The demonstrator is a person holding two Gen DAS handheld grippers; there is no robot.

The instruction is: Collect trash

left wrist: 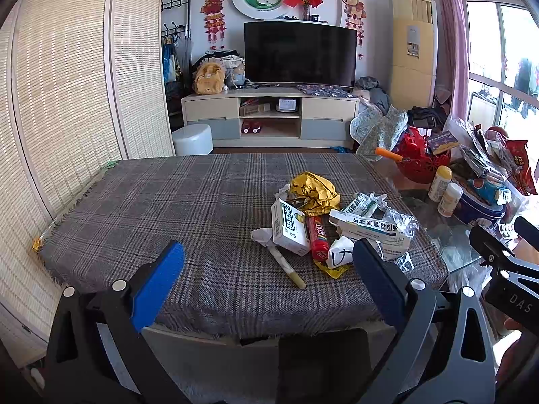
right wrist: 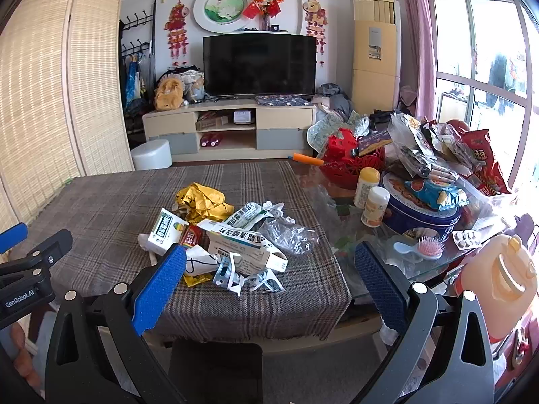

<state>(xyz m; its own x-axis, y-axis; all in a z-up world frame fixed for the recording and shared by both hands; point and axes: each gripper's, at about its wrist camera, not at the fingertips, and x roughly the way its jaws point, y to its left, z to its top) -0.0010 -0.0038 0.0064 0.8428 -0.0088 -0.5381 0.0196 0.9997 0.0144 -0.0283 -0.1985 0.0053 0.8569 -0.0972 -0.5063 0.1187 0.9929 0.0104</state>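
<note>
On the grey plaid cloth (left wrist: pixel 202 202) covering the table, the trash pile (left wrist: pixel 323 225) of crumpled yellow wrapper (right wrist: pixel 202 202), medicine boxes and clear plastic lies toward the right edge, beside a glass top crowded with a blue tin (right wrist: pixel 421 212) and snack bags. I hold my left gripper (left wrist: pixel 267 262) and right gripper (right wrist: pixel 269 262) above the near edge, both spread wide, gripping nothing. Beyond stand a TV (left wrist: pixel 299 54) on its cabinet, a woven screen (left wrist: pixel 67 84) left, and a window (right wrist: pixel 481 77) right.

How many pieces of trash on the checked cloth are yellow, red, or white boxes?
Yellow crumpled foil wrapper: 1
Yellow flat packet: 1
Red tube-shaped snack wrapper: 1
White cardboard medicine boxes: 2
Total: 5
</note>
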